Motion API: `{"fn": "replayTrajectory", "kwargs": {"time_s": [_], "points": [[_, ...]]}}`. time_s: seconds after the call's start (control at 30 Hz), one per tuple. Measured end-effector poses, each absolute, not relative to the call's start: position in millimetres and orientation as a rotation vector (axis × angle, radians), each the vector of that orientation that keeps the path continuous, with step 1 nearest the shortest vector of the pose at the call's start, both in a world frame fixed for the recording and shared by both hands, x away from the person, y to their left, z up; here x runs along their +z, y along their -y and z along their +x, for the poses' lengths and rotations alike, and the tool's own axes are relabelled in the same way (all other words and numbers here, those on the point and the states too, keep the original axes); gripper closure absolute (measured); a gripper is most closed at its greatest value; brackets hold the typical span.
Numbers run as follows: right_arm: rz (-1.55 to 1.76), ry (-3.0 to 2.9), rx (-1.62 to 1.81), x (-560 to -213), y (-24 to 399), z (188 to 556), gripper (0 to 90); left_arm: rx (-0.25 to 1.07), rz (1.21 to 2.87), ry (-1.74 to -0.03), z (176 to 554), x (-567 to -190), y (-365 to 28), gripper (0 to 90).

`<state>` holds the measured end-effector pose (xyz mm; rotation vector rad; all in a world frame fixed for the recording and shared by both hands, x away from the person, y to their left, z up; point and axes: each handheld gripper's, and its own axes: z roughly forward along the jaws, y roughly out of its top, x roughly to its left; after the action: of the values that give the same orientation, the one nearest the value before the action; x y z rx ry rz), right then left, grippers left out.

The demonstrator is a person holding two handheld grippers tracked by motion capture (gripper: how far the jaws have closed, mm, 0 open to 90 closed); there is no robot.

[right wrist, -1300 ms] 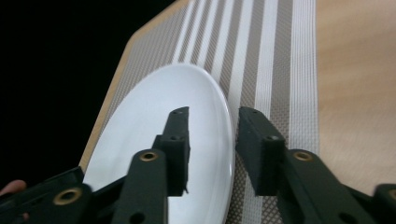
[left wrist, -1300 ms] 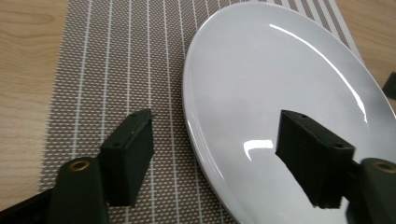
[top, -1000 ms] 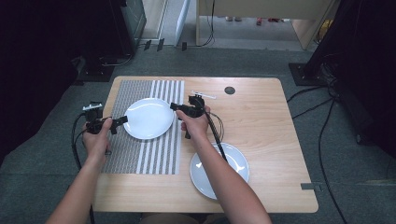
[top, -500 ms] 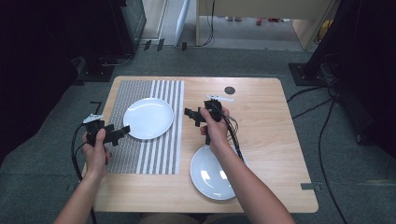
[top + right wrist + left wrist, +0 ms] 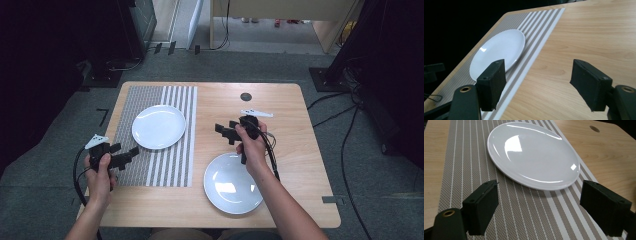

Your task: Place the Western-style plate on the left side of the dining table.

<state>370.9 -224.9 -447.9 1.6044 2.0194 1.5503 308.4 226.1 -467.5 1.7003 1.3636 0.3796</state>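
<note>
Nearest the person, a second white plate [image 5: 232, 183] lies on the bare bench [image 5: 300, 150] at the front right, directly below the right forearm. The right tongs [image 5: 226, 132] hover just beyond that plate's far rim, jaws spread wide and empty, pointing left toward the mat. The left tongs [image 5: 125, 155] hover over the front left of the striped placemat [image 5: 170, 160], jaws likewise wide apart and holding nothing.

Farther out, the white plate [image 5: 158, 126] rests flat on the placemat's far half, untouched. From the left tongs [image 5: 539, 212] it lies ahead and slightly right, its near rim just beyond the jaws; in the right gripper view the same plate [image 5: 499, 52] lies ahead-left, well apart. Being round, it offers no long axis. Judgement: the left hand is nearer the plate on the mat; the right hand is nearer the second plate.
</note>
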Motion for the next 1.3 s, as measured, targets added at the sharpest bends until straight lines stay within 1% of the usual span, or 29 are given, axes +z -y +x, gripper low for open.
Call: {"fn": "replayTrajectory", "kwargs": {"time_s": [0.3, 0.5, 0.77, 0.87, 0.93, 1.0, 1.13, 1.3], "points": [[1.637, -1.977, 1.526, -456.5, 262.7, 347.9, 26.4, 0.428, 1.720, -1.351, 278.8, -477.8, -227.1, 15.1], [1.643, -1.941, 1.500, -461.8, 286.6, 333.5, 25.4, 0.420, 1.718, -1.377, 260.7, -490.8, -232.7, 14.2], [1.668, -1.896, 1.513, -470.5, 313.7, 311.2, 25.0, 0.447, 1.750, -1.418, 239.8, -510.1, -244.4, 13.6], [1.662, -1.884, 1.491, -474.8, 323.4, 302.8, 24.7, 0.435, 1.749, -1.429, 235.7, -514.4, -249.1, 13.6], [1.672, -1.876, 1.483, -477.8, 329.9, 297.5, 24.5, 0.474, 1.765, -1.435, 234.5, -514.3, -248.6, 13.6], [1.675, -1.879, 1.461, -480.8, 336.0, 292.3, 24.4, 0.472, 1.781, -1.435, 234.8, -516.5, -247.2, 13.7], [1.689, -1.874, 1.442, -484.7, 348.2, 282.0, 24.2, 0.519, 1.828, -1.431, 234.4, -517.2, -241.4, 13.3], [1.695, -1.858, 1.409, -489.5, 363.5, 269.2, 23.8, 0.534, 1.841, -1.433, 234.5, -517.3, -239.5, 13.3]]}}
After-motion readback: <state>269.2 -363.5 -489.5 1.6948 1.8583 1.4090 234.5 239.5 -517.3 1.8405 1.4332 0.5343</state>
